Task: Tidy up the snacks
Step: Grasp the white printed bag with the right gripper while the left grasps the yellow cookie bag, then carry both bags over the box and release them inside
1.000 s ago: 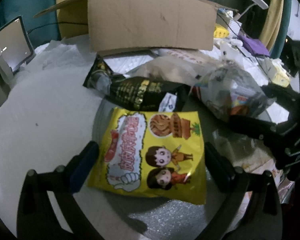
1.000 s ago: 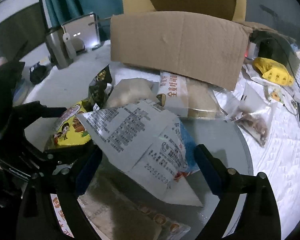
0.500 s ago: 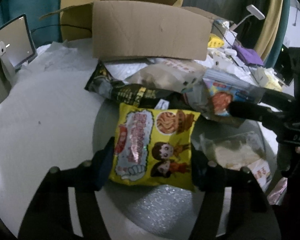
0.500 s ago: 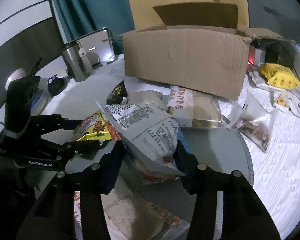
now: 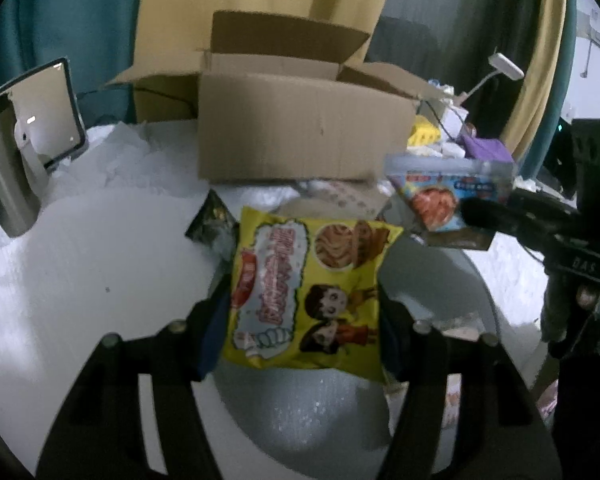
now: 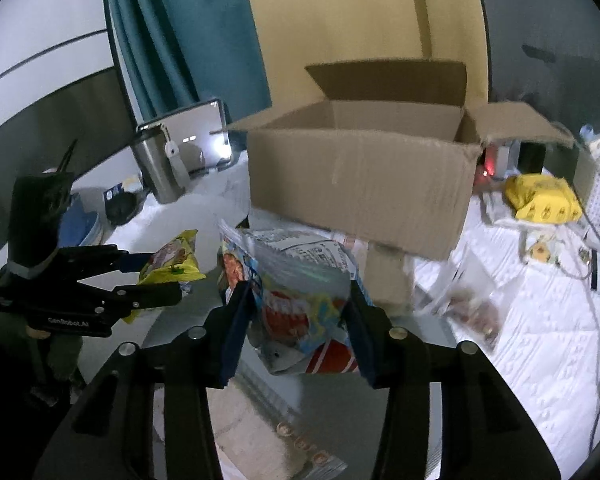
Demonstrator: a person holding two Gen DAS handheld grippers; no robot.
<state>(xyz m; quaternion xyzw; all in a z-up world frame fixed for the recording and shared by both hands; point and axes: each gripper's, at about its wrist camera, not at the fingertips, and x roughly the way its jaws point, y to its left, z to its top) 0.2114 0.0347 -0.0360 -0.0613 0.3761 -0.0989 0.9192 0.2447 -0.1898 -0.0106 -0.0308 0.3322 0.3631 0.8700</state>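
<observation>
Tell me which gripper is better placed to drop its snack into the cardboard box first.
Right, marginally. The right gripper holds the blue snack bag closer under the cardboard box, open top in sight. The left gripper holds the yellow snack bag further back.

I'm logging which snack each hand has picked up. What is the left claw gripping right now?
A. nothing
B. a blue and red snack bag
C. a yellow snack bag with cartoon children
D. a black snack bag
C: in the left wrist view the left claw has its pads pressed on both sides of the yellow snack bag, held clear of the table.
</observation>
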